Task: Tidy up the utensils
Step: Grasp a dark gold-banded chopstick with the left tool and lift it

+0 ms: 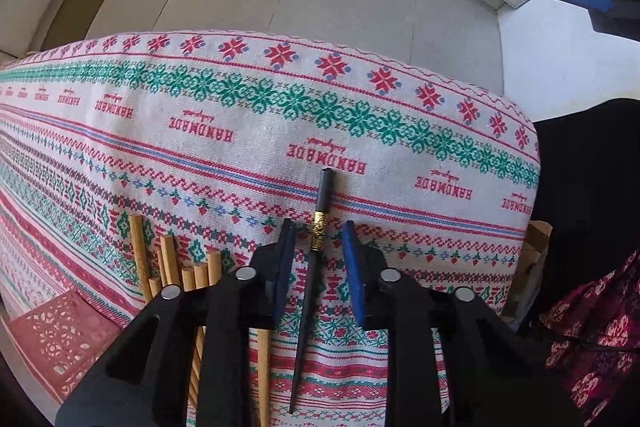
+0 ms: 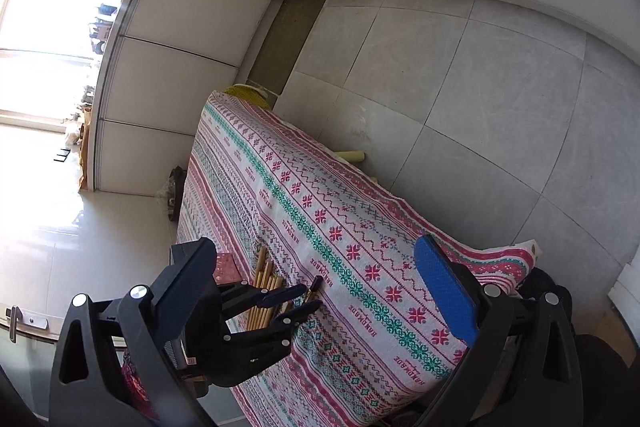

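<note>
The left claw [image 1: 318, 259] was spread, its blue pads on either side of a black chopstick [image 1: 310, 275] with a gold band, not touching it. The chopstick lay flat on the patterned cloth [image 1: 240, 147] covering the bench. Just to its left lay a bundle of wooden chopsticks [image 1: 176, 267], beside a red perforated tray [image 1: 52, 339]. The right claw [image 2: 320, 307] hung well above the bench, its jaws wide apart and holding nothing.
</note>
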Motion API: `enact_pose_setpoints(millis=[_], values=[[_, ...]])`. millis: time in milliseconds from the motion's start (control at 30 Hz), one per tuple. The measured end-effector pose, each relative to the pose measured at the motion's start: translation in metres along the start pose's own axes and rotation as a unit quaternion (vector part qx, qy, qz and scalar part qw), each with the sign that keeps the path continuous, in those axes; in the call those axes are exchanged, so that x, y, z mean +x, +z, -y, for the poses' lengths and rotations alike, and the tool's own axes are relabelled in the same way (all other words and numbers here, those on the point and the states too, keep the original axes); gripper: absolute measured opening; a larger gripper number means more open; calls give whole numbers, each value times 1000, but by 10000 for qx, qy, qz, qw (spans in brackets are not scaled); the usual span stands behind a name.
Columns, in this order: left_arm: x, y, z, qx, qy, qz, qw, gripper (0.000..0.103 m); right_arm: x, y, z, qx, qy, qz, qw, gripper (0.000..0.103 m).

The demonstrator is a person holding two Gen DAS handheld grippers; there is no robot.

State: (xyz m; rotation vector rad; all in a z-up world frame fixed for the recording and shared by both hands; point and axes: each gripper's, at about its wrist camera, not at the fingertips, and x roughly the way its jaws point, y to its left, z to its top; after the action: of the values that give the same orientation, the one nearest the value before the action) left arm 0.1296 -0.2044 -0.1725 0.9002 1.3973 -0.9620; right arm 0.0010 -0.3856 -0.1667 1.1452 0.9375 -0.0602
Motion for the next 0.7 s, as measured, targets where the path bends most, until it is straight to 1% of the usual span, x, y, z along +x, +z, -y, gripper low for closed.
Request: enact_pose_setpoints(millis=[67,100,133,200,267,333,400,433,500,533,567,600,633,667,700], values=[[-4,4,-5,-166,103,50,9998,14,2,-1,0,29,-68,-34,10000,96],[-6,1,-4,-327,162,141,9992,9,4,-2,0,20,-120,-63,9999,96],[-7,-2,-3,-572,211,271,9978,9,6,-4,-3,-10,-203,-109,9997,96],[-12,-17,-2,-1260,322,653,9894,6,15,-8,-6,-106,-396,-272,9988,96],[-22,-39,-2,-1829,326,1116,9762,6,27,-13,-9,-270,-641,-541,9961,96],[-45,-67,-10,-2400,102,1694,9558,6,44,-22,-13,-447,-732,-961,9917,96],[-77,-105,-19,-2893,-179,2329,9283,6,64,-34,-20,-672,-935,-1375,9838,96],[-92,-125,-22,-3072,-297,2641,9138,6,75,-40,-22,-729,-967,-1566,9802,96],[-124,-168,-26,-3333,-606,3372,8784,6,100,-56,-25,-589,-895,-2094,9719,96],[-135,-186,-21,-3375,-706,3710,8623,6,113,-65,-26,-500,-940,-2323,9668,96],[-145,-207,-13,-3371,-746,4074,8455,6,123,-73,-27,-418,-1020,-2448,9633,96],[-154,-223,-10,-3363,-745,4343,8323,6,132,-80,-27,-260,-1113,-2502,9614,97],[-163,-237,-9,-3348,-717,4560,8215,6,133,-83,-33,-212,-1282,-2256,9655,97],[-172,-247,-7,-3311,-666,4708,8151,6,137,-85,-40,-189,-1298,-2129,9682,96],[-181,-256,-5,-3241,-630,4842,8103,6,145,-89,-47,-160,-1275,-2204,9669,93]])
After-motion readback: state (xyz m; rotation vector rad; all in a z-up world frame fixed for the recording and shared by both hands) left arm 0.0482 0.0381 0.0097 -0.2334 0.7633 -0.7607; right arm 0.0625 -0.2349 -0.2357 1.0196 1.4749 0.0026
